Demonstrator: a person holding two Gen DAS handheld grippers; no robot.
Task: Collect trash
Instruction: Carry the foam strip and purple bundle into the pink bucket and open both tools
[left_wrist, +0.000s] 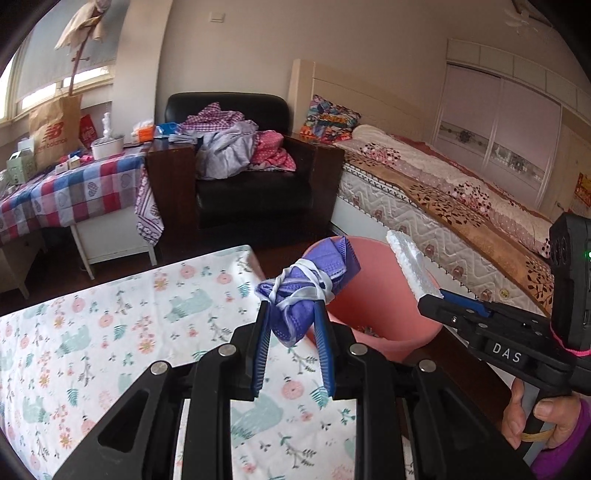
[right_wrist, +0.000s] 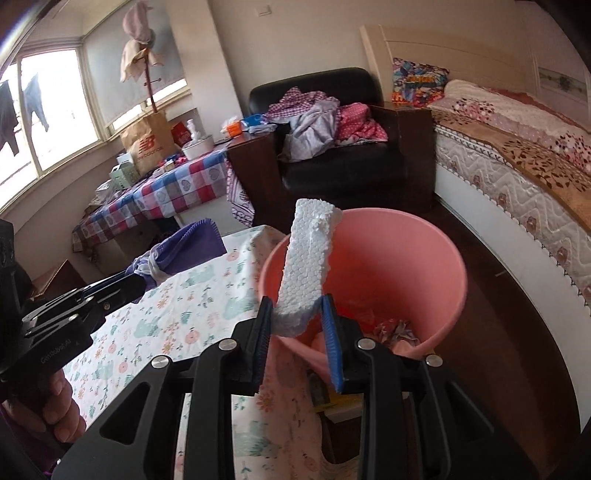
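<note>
My left gripper (left_wrist: 291, 314) is shut on a crumpled purple face mask (left_wrist: 306, 284) wound in its white straps, held above the table's right edge beside the pink bin (left_wrist: 373, 295). My right gripper (right_wrist: 297, 310) is shut on a white foam strip (right_wrist: 306, 266) that stands upright over the near rim of the pink bin (right_wrist: 406, 258). The bin holds some crumpled trash (right_wrist: 391, 326). The foam strip (left_wrist: 410, 266) and right gripper (left_wrist: 439, 299) show at the right in the left wrist view; the mask (right_wrist: 184, 251) and left gripper (right_wrist: 136, 280) show at the left in the right wrist view.
A table with a floral cloth (left_wrist: 110, 332) lies under both grippers. Beyond stand a black armchair (left_wrist: 255, 184) piled with clothes, a checked-cloth table (left_wrist: 74, 192) with clutter, and a bed (left_wrist: 461, 206) at the right. Dark wooden floor (right_wrist: 517, 350) surrounds the bin.
</note>
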